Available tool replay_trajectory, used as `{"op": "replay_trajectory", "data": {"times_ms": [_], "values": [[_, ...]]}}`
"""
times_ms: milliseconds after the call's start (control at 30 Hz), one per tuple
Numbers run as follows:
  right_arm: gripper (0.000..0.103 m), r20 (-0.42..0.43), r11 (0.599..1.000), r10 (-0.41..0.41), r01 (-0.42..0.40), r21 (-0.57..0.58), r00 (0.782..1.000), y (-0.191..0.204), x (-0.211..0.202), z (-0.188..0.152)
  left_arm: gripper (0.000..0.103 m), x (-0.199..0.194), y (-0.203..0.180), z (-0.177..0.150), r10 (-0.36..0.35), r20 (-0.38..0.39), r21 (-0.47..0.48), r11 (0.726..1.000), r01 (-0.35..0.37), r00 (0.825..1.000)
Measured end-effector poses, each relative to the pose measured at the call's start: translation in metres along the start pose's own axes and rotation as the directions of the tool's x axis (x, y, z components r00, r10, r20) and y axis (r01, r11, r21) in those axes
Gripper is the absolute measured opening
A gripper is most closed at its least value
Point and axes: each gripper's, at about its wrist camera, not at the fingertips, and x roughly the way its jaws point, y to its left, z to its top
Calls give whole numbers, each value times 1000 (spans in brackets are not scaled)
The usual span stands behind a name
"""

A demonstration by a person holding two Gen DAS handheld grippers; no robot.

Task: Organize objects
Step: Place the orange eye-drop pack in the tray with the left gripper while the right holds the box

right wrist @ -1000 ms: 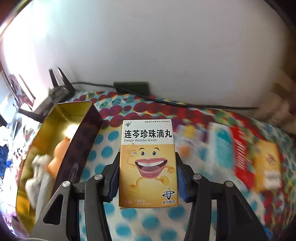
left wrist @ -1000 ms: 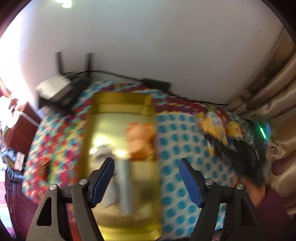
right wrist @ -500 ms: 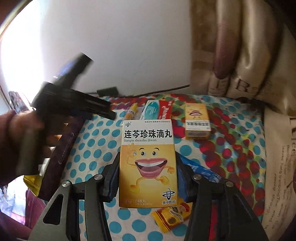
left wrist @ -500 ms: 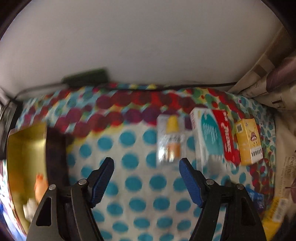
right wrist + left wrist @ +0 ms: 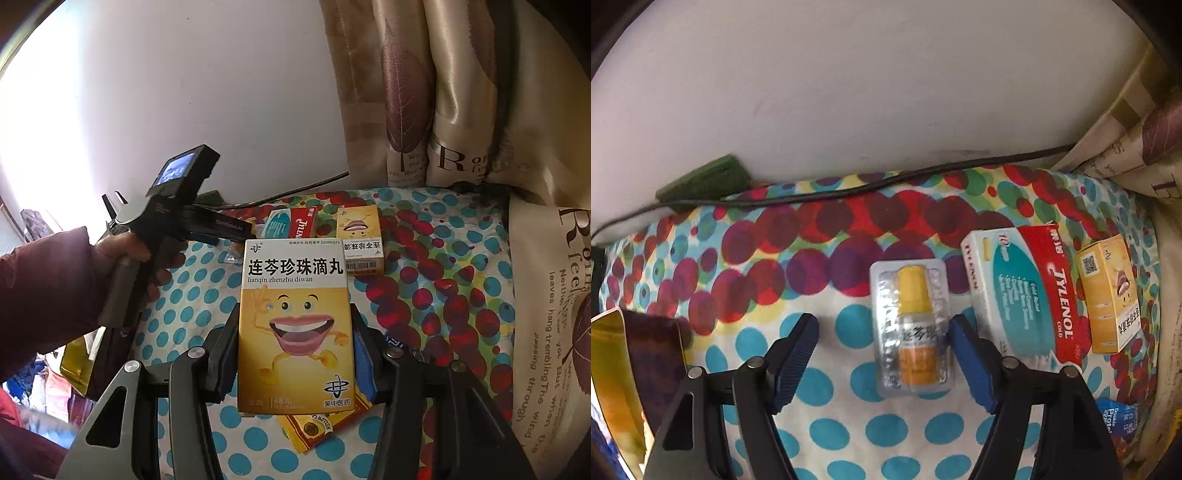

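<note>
Right wrist: right gripper (image 5: 295, 354) clamps glossy cardboard box (image 5: 293, 325); left gripper (image 5: 882, 354) gapes empty.

White wall (image 5: 886, 110) across the top of the left view, black cable (image 5: 849, 190) running along its base, dark green adapter (image 5: 705, 182) at upper left, beige leaf-print curtain (image 5: 461, 110) at upper right of the right view, polka-dot tablecloth (image 5: 849, 369) below.
</note>
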Motion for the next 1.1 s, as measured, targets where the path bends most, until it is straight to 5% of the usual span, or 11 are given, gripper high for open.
{"op": "replay_trajectory", "data": {"times_ms": [133,233,300,733,833,1100], "values": [[49,-1,1000,12,-12,-7,1000,0,-1,0,73,1,0,-1,5,14,-12,1000,-4,1000],[49,1,1000,17,-17,-10,1000,1,-2,0,44,-4,-6,-5,-5,38,5,1000,4,999],[49,0,1000,15,-15,-13,1000,1,-1,0,38,-6,-10,-7,7,44,24,1000,-8,999],[49,-10,999,24,-24,-24,1000,7,5,-1,34,-28,3,-36,-55,84,7,998,55,995],[49,-15,999,29,-29,-27,999,9,6,-1,34,-46,-7,-42,-70,107,7,998,70,992],[49,-19,996,60,-61,-61,998,25,11,1,34,-117,39,-85,-63,139,-94,993,76,988]]}}
